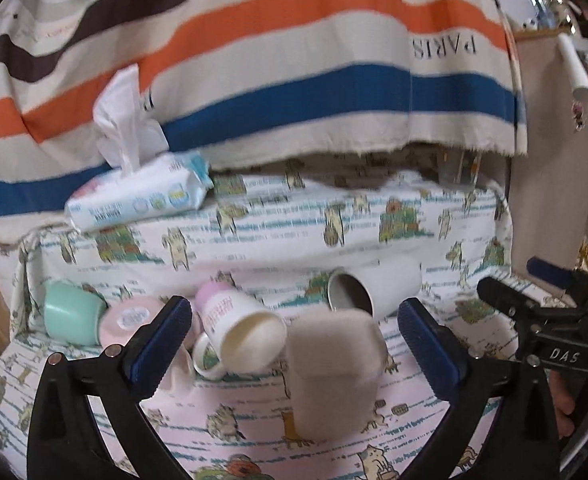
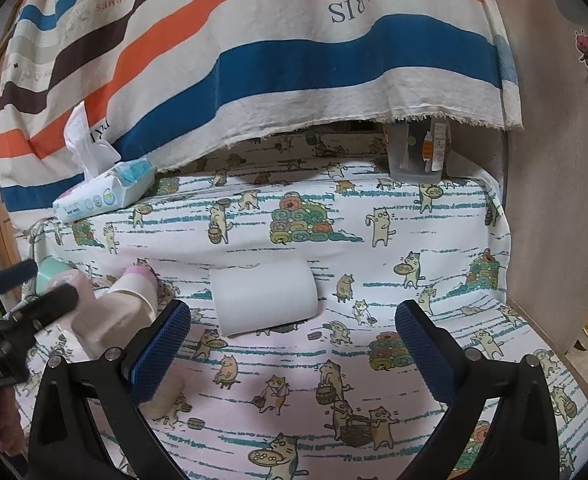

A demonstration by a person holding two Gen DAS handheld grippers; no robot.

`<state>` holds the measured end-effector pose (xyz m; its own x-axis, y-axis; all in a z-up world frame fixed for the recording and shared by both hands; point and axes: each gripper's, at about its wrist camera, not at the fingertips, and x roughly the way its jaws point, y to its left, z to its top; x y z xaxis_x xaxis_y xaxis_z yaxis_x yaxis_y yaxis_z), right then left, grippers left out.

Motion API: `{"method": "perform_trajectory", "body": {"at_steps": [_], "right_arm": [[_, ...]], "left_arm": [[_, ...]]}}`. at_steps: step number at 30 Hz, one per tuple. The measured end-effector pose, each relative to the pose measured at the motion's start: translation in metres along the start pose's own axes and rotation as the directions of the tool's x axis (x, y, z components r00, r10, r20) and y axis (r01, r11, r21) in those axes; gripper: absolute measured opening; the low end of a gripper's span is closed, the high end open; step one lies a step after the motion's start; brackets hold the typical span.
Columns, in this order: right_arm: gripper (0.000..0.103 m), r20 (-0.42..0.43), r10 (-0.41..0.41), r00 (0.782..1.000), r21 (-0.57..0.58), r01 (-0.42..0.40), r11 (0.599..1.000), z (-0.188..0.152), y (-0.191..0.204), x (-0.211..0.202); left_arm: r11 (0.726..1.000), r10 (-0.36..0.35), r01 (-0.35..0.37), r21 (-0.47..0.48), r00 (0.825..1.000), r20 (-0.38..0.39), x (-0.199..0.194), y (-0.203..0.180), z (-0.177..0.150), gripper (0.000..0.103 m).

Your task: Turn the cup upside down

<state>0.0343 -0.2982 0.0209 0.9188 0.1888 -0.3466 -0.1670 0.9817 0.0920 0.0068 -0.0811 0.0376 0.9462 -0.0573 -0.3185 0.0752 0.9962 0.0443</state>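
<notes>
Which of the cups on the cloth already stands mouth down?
The beige cup, between the open left gripper's fingers, base up. The white cup and the pink-banded cup lie on their sides, mouths showing; the green cup is tipped over.

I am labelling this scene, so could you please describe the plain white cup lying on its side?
Start at the cat-print cloth, in front of the striped fabric. The plain white cup lies on its side mid-cloth, apart from the cluster at the left. Unlike the pink-topped printed cup, it bears no print.
</notes>
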Motion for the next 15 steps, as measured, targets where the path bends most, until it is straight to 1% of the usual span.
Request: {"method": "perform_trajectory", "body": {"at_steps": [3, 8, 10, 12, 15], "right_arm": [[0.103, 0.01, 0.01, 1.0, -0.005, -0.01, 1.0, 0.001, 0.0, -0.002], [0.103, 0.019, 0.022, 1.0, -0.021, -0.022, 1.0, 0.001, 0.004, -0.004], [0.103, 0.018, 0.029, 0.999, -0.024, -0.028, 0.999, 0.0, 0.005, -0.004], [0.103, 0.014, 0.034, 0.999, -0.027, -0.034, 0.999, -0.001, 0.006, -0.003], [0.103, 0.01, 0.041, 0.999, -0.034, -0.04, 0.999, -0.002, 0.008, -0.002]], "left_arm": [[1.0, 0.018, -0.018, -0.006, 0.999, 0.042, -0.009, 0.009, 0.003, 0.103], [1.0, 0.025, -0.024, -0.003, 0.993, 0.113, -0.019, 0.025, 0.0, 0.103], [0.999, 0.037, -0.037, 0.001, 0.991, 0.127, -0.02, 0.03, -0.003, 0.103], [0.999, 0.034, -0.035, 0.002, 0.99, 0.134, -0.021, 0.035, -0.007, 0.103], [0.999, 0.044, -0.046, 0.012, 0.99, 0.131, -0.016, 0.041, -0.013, 0.103]]}}
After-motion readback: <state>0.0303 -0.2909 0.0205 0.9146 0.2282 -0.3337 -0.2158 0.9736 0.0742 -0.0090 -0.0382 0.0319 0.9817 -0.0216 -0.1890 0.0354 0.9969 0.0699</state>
